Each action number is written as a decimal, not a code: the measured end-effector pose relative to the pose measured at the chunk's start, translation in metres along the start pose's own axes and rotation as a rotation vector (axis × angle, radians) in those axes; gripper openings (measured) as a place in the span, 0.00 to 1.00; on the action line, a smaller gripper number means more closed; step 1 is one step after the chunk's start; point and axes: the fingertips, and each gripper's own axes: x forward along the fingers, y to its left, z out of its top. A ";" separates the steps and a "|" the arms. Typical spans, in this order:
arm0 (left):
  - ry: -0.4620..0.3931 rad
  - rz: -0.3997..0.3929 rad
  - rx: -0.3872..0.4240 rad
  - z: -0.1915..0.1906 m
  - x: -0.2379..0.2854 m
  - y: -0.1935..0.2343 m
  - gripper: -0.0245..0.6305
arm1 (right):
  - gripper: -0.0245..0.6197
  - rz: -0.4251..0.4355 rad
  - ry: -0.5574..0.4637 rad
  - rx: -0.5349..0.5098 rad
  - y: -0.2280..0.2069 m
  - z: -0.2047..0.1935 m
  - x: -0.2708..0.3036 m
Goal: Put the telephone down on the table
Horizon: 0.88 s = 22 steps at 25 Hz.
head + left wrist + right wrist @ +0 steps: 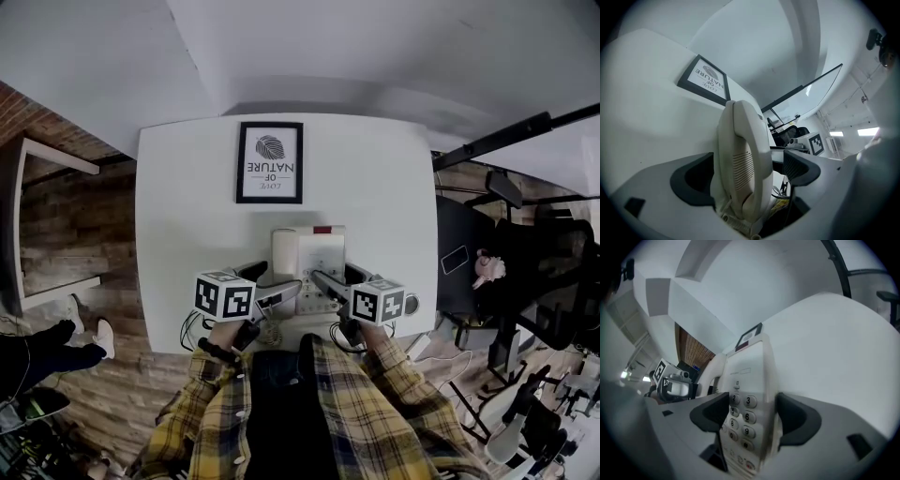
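Evidently the telephone (309, 265) is carried by 2 claws at once because it is a wide body with a loose handset that 1 grip would not keep steady. It sits on the person's side of the framed print (270, 162), close to the near edge of the white surface (187, 206).

The left claw (747, 173) is clenched on the handset (740, 159) end of the telephone, so the handset stays in its cradle. 1 jaw presses the handset's outer side. The other stands just past a thin dark gap, where a sliver of the telephone's body seems to fill the space.

The right claw (752, 416) is clenched on the keypad (743, 420) end, on the side farther from the print's left edge. 1 jaw lies over the number keys and the other lies against the outer edge of the case. Holding both ends probably lets the person lower the telephone level instead of tipping it.

Whether its base already rests on the surface or hangs just above it cannot be told. The head view looks nearly straight down, and both claw views are filled by the telephone itself. The end of the telephone farthest from the print is covered by the claws' marker cubes. A tangle of cord (782, 190) shows under the handset, but where it runs is hidden.
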 end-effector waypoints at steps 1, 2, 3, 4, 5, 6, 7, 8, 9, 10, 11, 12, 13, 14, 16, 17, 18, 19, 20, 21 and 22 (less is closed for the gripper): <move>-0.004 0.000 0.000 0.001 0.000 0.000 0.75 | 0.51 -0.016 0.005 -0.025 0.000 0.000 0.000; -0.008 0.000 0.001 0.001 -0.001 0.000 0.75 | 0.51 -0.025 0.012 -0.041 -0.001 0.001 0.000; -0.011 0.000 0.002 0.002 -0.001 0.000 0.75 | 0.51 -0.027 0.019 -0.048 0.000 0.000 0.001; -0.014 0.001 0.004 0.003 -0.001 0.000 0.75 | 0.51 -0.027 0.022 -0.050 0.000 0.000 0.001; -0.017 0.001 0.006 0.003 -0.001 -0.001 0.75 | 0.51 -0.028 0.023 -0.050 -0.001 0.000 0.000; -0.019 0.001 0.008 0.004 -0.001 -0.001 0.75 | 0.51 -0.029 0.023 -0.050 -0.002 0.000 0.000; -0.022 0.000 0.011 0.005 -0.001 -0.002 0.75 | 0.51 -0.032 0.022 -0.050 -0.002 -0.001 0.000; -0.025 0.000 0.013 0.005 -0.002 -0.003 0.75 | 0.51 -0.033 0.022 -0.050 -0.002 -0.001 0.000; -0.029 0.000 0.015 0.006 -0.003 -0.003 0.75 | 0.51 -0.035 0.022 -0.050 -0.002 -0.001 0.000; -0.034 0.000 0.017 0.007 -0.004 -0.004 0.75 | 0.51 -0.037 0.023 -0.050 -0.003 -0.001 0.000; -0.039 0.001 0.019 0.008 -0.005 -0.004 0.75 | 0.51 -0.041 0.025 -0.052 -0.003 -0.001 0.000; -0.045 0.002 0.021 0.009 -0.006 -0.005 0.75 | 0.50 -0.049 0.025 -0.057 -0.003 -0.001 -0.001; -0.051 0.004 0.025 0.010 -0.008 -0.005 0.75 | 0.50 -0.058 0.024 -0.065 -0.003 0.000 -0.002; -0.056 0.005 0.028 0.011 -0.010 -0.005 0.75 | 0.50 -0.069 0.021 -0.078 -0.003 0.001 -0.003; -0.065 0.008 0.035 0.014 -0.013 -0.005 0.75 | 0.50 -0.083 0.006 -0.110 -0.001 0.005 -0.006; -0.069 0.009 0.040 0.015 -0.014 -0.006 0.75 | 0.50 -0.084 -0.003 -0.124 0.000 0.007 -0.007; -0.074 0.010 0.044 0.016 -0.016 -0.007 0.75 | 0.50 -0.084 -0.010 -0.136 0.002 0.010 -0.009; -0.080 0.011 0.050 0.018 -0.017 -0.008 0.75 | 0.50 -0.086 -0.014 -0.148 0.003 0.012 -0.011; -0.088 0.012 0.055 0.019 -0.019 -0.010 0.75 | 0.50 -0.092 -0.014 -0.162 0.004 0.014 -0.013; -0.097 0.013 0.061 0.021 -0.020 -0.012 0.75 | 0.50 -0.100 -0.014 -0.175 0.004 0.016 -0.015; -0.105 0.014 0.067 0.023 -0.022 -0.014 0.75 | 0.50 -0.110 -0.016 -0.187 0.004 0.017 -0.017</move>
